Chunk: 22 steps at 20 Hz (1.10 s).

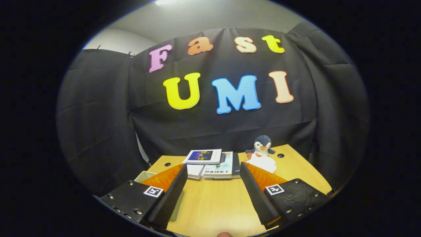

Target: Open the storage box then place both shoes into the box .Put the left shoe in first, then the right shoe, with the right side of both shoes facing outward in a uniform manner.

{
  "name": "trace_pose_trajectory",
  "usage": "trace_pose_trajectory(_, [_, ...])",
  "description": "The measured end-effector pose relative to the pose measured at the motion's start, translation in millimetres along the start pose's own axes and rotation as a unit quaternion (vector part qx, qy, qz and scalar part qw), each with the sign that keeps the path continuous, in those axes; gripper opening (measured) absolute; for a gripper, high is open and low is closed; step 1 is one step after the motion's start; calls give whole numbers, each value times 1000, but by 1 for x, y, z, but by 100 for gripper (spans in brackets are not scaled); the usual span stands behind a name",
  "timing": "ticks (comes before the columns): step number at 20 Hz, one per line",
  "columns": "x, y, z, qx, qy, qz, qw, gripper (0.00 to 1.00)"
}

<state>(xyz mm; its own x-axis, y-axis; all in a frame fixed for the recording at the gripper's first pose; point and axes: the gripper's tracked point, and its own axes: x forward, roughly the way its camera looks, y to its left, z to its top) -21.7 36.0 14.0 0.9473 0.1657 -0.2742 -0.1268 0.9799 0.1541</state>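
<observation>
Two ribbed fingers of the gripper [213, 171] reach forward over the surface [213, 204], set wide apart with nothing between them but bare wood-grain top. At the very bottom, a small rounded tip that may be a fingertip peeks in; it is too little to be sure.

Taking the stack of books [212, 163] as the landmark: it lies just beyond the fingertips, flat, glossy-covered, one white-bordered volume lying askew on top. Right of the stack sits a plush penguin [262, 149], soft and rounded, upright near the surface's far edge. Left of the stack and nearer, partly hidden behind the left finger, shows the pale rim of what may be the storage box [143, 176]; whether it is open, shut, or holds anything cannot be told. Round dark holes dot the surface on either side of the stack.

As for progress, the shoes cannot be placed from this view, and the possible box is too hidden to judge, so the stage of the task stays unsettled.
</observation>
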Motion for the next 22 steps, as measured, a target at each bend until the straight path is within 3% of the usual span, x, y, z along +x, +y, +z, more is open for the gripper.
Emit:
trace_pose_trajectory(9, [-49,-80,24,-35,-70,-87,993,97])
trace_pose_trajectory(22, [-46,-120,39,-41,-108,-110,987,97])
